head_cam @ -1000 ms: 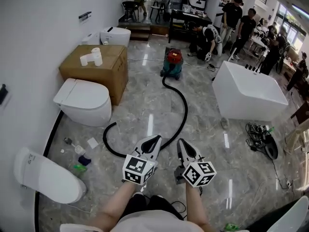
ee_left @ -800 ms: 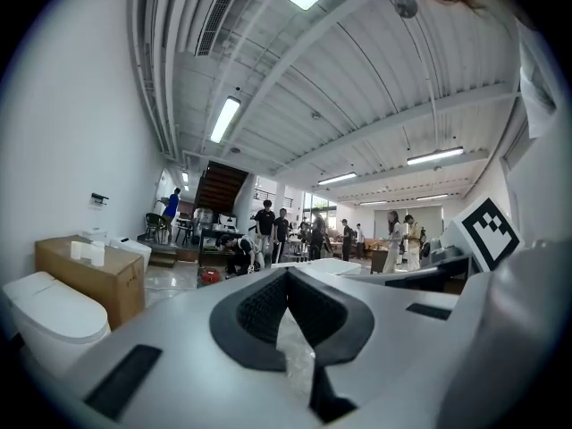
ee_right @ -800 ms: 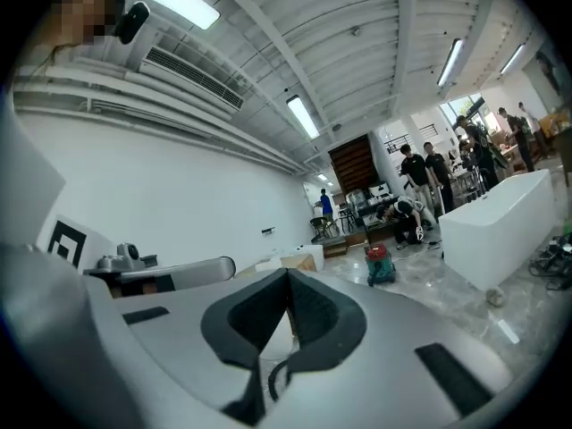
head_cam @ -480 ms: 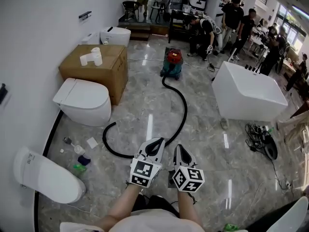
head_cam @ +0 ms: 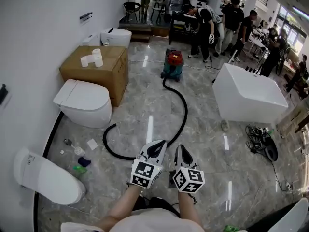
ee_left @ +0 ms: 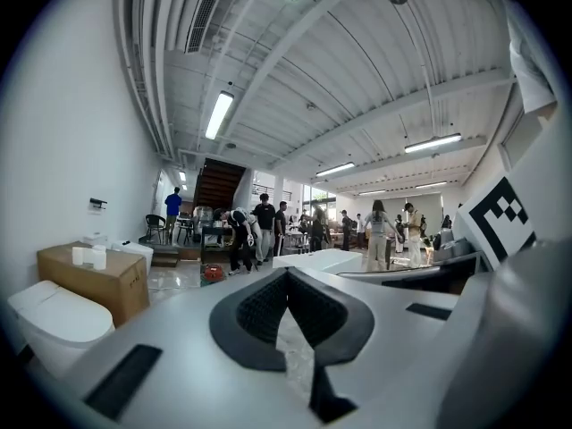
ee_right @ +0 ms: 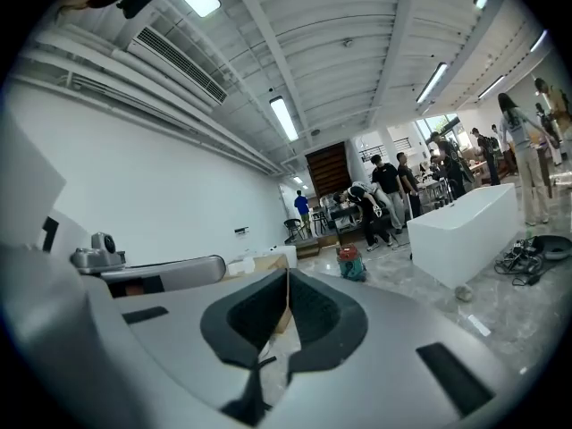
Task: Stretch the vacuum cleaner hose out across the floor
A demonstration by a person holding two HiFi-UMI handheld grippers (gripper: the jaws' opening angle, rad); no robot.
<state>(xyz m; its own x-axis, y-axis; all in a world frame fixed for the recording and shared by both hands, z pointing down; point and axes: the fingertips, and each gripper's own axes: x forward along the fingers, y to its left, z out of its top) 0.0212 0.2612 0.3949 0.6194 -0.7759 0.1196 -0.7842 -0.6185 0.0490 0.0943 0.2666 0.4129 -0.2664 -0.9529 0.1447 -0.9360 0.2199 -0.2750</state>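
Hose point(head_cam: 182, 114) lies in a big curl in the middle of the floor point(head_cam: 145, 98), from the red vacuum cleaner point(head_cam: 172, 64) toward the toilet point(head_cam: 84, 100), not pulled straight yet, while the left gripper point(head_cam: 159, 144) and right gripper point(head_cam: 179, 149) are squeezed shut on nothing.

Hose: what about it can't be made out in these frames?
- Head view: the hose runs behind the left tool, so that stretch is hidden.
- Head view: its free end by the toilet is too small to show any fitting.
- Left gripper view: the tool's own body covers the near floor; only the small vacuum cleaner shows.
- Right gripper view: the same, and I cannot trace the hose.
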